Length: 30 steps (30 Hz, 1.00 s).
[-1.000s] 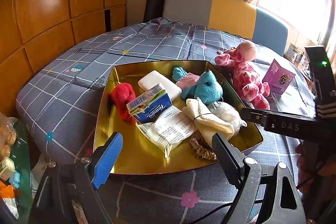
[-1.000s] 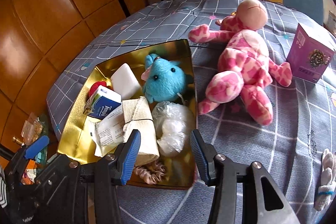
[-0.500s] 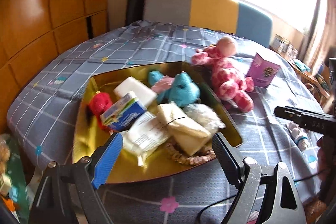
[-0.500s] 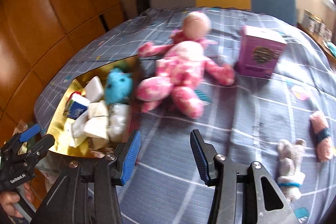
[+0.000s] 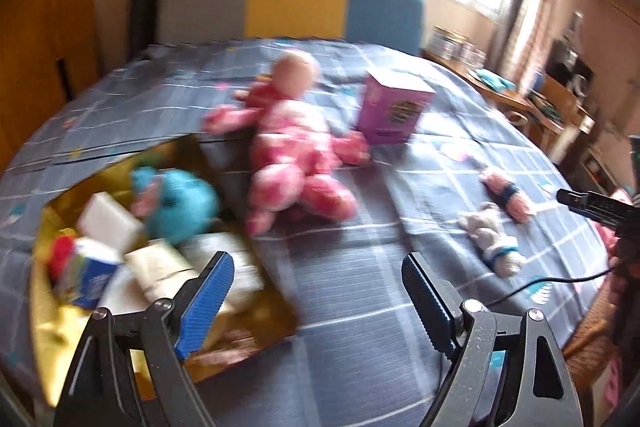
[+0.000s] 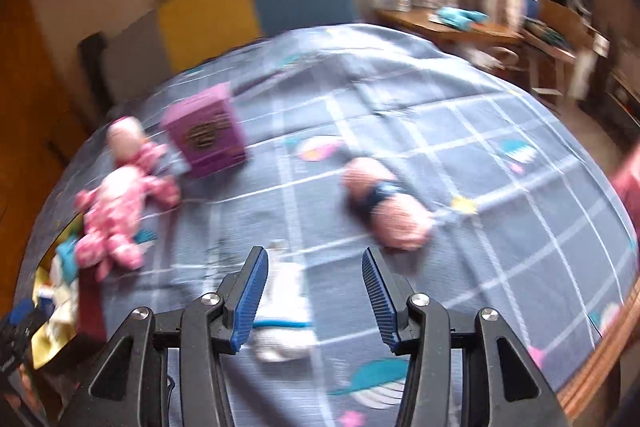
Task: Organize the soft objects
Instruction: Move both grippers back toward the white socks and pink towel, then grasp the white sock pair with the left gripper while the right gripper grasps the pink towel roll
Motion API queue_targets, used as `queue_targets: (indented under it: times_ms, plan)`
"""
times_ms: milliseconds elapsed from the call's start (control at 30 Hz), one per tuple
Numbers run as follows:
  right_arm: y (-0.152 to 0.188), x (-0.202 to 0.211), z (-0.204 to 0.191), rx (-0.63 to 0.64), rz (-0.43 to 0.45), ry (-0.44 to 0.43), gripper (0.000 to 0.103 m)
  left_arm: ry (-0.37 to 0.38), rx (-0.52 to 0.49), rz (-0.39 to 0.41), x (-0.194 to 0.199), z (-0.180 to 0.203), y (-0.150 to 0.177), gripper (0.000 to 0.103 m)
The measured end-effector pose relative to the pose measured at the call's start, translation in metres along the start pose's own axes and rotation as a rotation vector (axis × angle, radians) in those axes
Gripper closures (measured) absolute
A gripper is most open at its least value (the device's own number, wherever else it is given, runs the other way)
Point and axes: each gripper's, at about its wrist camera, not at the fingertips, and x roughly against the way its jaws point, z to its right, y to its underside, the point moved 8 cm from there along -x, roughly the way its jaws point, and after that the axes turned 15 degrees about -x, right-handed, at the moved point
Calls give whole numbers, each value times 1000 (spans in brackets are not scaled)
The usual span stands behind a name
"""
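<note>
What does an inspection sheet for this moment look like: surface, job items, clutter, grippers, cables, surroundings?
Surface: grey checked bedspread, flat, blurred.
Job's things: gold tray already holding blue plush and packets; pink spotted plush, pink sock roll and pale sock roll lie outside it.
Clutter: purple box upright beside the pink spotted plush.
Grippers: left gripper and right gripper, jaws apart, nothing between the pads.
Cables: black cable over the bed edge.
Surroundings: tricolour headboard, bright window, cluttered desk.

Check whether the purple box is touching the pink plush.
Apart. In the left wrist view, a strip of grey bedspread shows between the purple box and the pink plush, though blur softens it.
</note>
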Motion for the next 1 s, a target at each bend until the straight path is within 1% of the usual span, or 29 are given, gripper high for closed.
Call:
queue_targets:
  times_ms: [67, 100, 167, 233, 367, 400, 467, 533, 600, 700, 767, 800, 833, 900, 1000]
  plan:
    - [-5, 0, 25, -61, 6, 33, 53, 53, -29, -12, -15, 23, -10, 18]
    - [-7, 0, 34, -82, 6, 39, 53, 82, -42, -20, -22, 35, -15, 20]
    - [-7, -1, 48, -106, 7, 43, 54, 163, -63, -45, -39, 62, -24, 27]
    - [-6, -2, 56, -121, 0, 31, 53, 222, -89, -70, -54, 89, -30, 32]
    - [0, -7, 68, -155, -22, 0, 54, 320, -127, -116, -79, 141, -40, 33]
    - [-2, -3, 68, -172, -13, -38, 53, 339, -133, -123, -84, 152, -42, 33]
    - [-4, -2, 72, -211, -11, -76, 53, 369, -140, -151, -98, 174, -44, 31]
    - [-4, -4, 75, -249, -33, -110, 53, 402, -139, -179, -111, 192, -44, 28]
    - [-4, -3, 76, -270, -37, -132, 53, 400, -146, -203, -124, 204, -43, 24]
    - [-2, -3, 74, -265, -43, -149, 53, 389, -162, -229, -144, 219, -40, 25]
    - [-1, -4, 72, -255, -49, -147, 53, 384, -178, -258, -158, 225, -35, 33]
    - [-1, -4, 71, -250, -48, -147, 53, 397, -185, -268, -163, 228, -30, 53]
    - [-1, -4, 70, -246, -47, -147, 53, 422, -179, -267, -164, 232, -26, 56]
    - [0, -5, 70, -241, -53, -146, 53, 422, -192, -226, -158, 232, -25, 59]
    - [3, -9, 66, -227, -86, -149, 53, 440, -193, -200, -145, 225, -21, 62]
